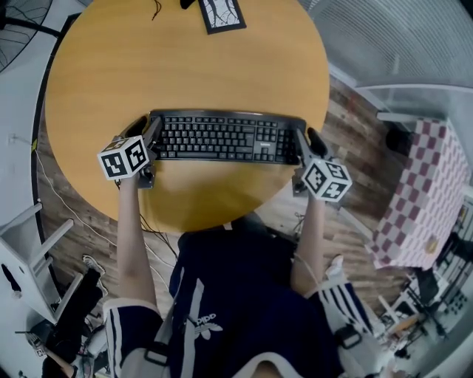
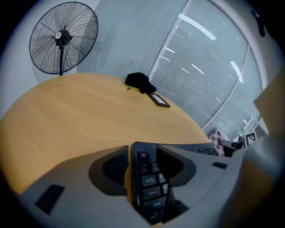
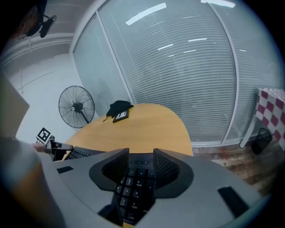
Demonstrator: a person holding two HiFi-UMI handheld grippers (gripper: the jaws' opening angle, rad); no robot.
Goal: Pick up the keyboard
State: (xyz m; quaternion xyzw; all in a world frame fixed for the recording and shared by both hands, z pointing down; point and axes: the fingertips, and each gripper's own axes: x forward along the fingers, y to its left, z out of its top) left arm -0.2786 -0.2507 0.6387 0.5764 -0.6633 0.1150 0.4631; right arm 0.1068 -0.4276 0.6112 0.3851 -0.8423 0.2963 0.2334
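Observation:
A black keyboard [image 1: 222,138] lies flat on the round wooden table [image 1: 185,59], close to the near edge. My left gripper [image 1: 150,131] is at its left end and my right gripper [image 1: 307,140] at its right end. In the left gripper view the keyboard's end [image 2: 149,187] stands between the open jaws, with a strip of table showing beside it. In the right gripper view the number pad [image 3: 133,189] lies between the spread jaws of the right gripper [image 3: 141,167]. No pad presses on the keyboard.
A small framed picture [image 1: 222,13] and a dark bundle [image 2: 139,81] sit at the table's far edge. A standing fan [image 2: 63,38] is beyond the table. A checkered cloth [image 1: 425,196] covers a stand at the right. Blinds cover the glass wall.

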